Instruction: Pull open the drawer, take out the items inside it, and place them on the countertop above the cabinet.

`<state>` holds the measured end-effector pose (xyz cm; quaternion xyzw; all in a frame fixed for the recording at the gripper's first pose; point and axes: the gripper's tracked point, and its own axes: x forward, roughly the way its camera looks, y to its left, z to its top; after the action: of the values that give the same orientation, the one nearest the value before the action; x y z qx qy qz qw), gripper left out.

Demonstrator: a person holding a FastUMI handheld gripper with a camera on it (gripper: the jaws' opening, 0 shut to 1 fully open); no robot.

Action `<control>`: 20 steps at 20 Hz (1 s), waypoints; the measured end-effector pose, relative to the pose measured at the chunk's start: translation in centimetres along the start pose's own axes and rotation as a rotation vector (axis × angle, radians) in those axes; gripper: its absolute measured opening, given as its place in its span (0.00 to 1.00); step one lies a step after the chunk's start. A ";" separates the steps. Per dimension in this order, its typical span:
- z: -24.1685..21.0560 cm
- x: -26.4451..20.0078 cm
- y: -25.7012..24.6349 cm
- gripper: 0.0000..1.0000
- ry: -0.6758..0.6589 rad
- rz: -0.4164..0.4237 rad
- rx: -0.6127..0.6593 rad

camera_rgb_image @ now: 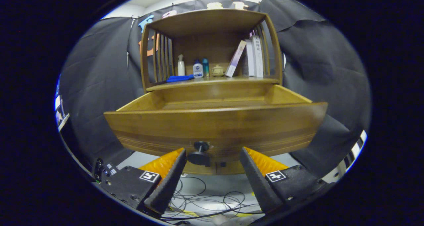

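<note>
A wooden drawer (215,126) stands pulled far out of the cabinet, its front panel close ahead of me. Its dark round knob (199,154) hangs low on the front, between my two fingers but touched by neither. My gripper (212,158) is open, one finger on each side of the knob. I see the drawer's inner walls and part of its floor (212,104); no item shows on that part, and the front panel hides what lies nearer. On the countertop (215,81) above lies a flat blue item (179,78).
At the back of the countertop, under a wooden shelf roof (205,22), stand a white pump bottle (181,66), a dark-capped bottle (198,69), a teal bottle (205,67), a small jar (217,70) and leaning books (248,57). Slatted sides flank it. Cables (205,199) lie on the floor below.
</note>
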<state>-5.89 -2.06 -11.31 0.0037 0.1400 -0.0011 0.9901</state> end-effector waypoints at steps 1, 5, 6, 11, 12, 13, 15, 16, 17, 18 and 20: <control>1.4 -0.7 -0.3 1.00 -0.008 0.006 0.022; 7.0 -2.3 -1.1 1.00 -0.016 0.008 0.086; 8.6 -2.4 -1.3 1.00 -0.031 -0.001 0.082; 16.6 -0.7 -0.6 1.00 -0.073 -0.004 0.055; 17.9 0.0 -0.4 1.00 -0.072 -0.007 0.061; 19.0 0.7 -0.2 1.00 -0.062 -0.013 0.058; 20.9 2.1 0.6 1.00 -0.041 -0.016 0.048; 21.5 3.0 1.1 1.00 -0.026 -0.013 0.043; 22.1 4.0 1.6 1.00 -0.010 -0.012 0.036; 22.1 5.3 1.8 1.00 0.023 -0.014 0.036; 22.1 7.6 2.7 1.00 0.086 -0.010 0.044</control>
<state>7.58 0.45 7.80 0.0246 0.1822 -0.0089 0.9829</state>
